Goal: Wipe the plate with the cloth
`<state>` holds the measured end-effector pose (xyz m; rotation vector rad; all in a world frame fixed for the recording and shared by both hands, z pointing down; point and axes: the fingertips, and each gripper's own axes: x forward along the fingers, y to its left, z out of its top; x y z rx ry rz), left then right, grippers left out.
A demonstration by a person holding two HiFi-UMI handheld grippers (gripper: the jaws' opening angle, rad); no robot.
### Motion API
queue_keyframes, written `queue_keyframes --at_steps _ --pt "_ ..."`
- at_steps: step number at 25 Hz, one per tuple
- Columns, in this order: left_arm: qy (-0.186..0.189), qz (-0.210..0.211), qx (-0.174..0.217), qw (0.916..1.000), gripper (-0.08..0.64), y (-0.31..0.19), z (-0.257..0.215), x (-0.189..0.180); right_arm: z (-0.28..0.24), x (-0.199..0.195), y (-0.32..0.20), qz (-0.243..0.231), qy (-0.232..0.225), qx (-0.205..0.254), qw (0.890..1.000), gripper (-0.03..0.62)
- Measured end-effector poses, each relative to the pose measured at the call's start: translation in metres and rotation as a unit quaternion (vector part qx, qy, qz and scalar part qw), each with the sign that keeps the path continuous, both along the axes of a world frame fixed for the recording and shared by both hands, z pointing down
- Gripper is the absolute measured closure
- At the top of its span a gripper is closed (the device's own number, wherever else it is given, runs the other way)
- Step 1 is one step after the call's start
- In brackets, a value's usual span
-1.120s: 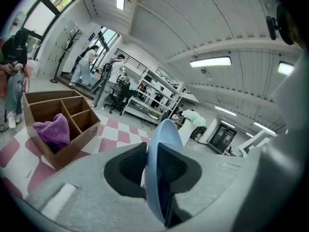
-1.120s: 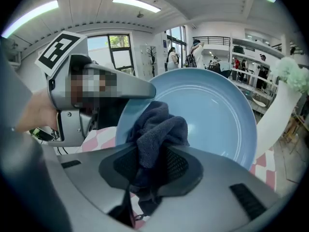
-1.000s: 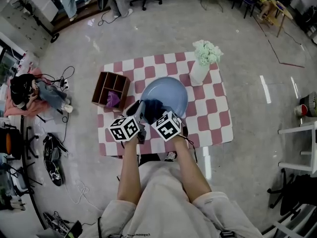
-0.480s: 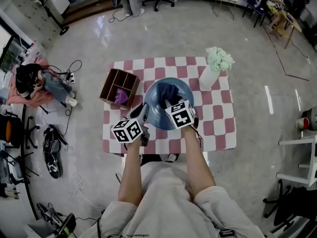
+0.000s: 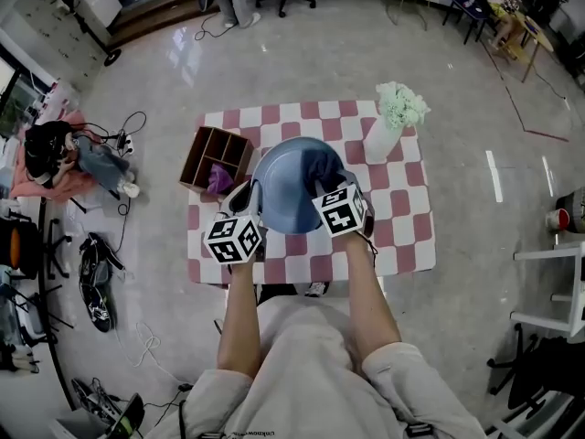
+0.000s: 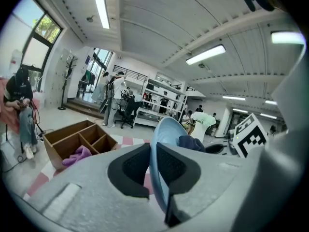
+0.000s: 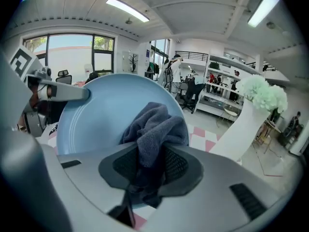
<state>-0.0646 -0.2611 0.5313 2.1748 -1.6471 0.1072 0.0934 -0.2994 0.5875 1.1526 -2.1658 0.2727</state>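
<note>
Low in the middle of the head view, the left gripper (image 5: 249, 198) is clamped on the near left rim of the blue plate (image 5: 288, 195), holding it tilted up on edge above the checked table (image 5: 402, 236). Just right of it, the right gripper (image 5: 322, 179) pinches the bunched dark cloth (image 7: 153, 127) against the plate's face. The cloth sits at the plate's right side with the bare face stretching left toward the other jaws, so the stroke likely runs leftward.
</note>
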Motion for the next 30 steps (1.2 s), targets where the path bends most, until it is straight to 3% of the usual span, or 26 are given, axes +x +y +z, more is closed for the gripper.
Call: queue_keyframes --at_steps 6,15,20,26,30 --pt "-0.052 -0.033 0.034 0.9975 0.526 -0.005 -0.018 -0.004 0.013 0.004 0.017 -0.012 0.034 0.008 0.999 0.477" --pt "-0.018 -0.053 0.04 0.9976 0.527 -0.01 -0.021 -0.008 0.017 -0.027 0.053 -0.073 0.05 0.024 0.996 0.477" --pt "-0.012 -0.04 0.031 0.9987 0.526 -0.007 -0.016 -0.001 0.014 -0.048 0.064 -0.105 0.048 0.029 0.993 0.477" --pt "-0.017 -0.027 0.027 0.9991 0.526 -0.005 -0.014 0.003 -0.003 -0.064 0.058 -0.122 0.037 0.046 0.991 0.477" --pt "-0.044 -0.016 0.034 0.9983 0.526 -0.005 -0.019 0.005 -0.018 -0.071 0.05 -0.133 0.042 0.067 0.988 0.477"
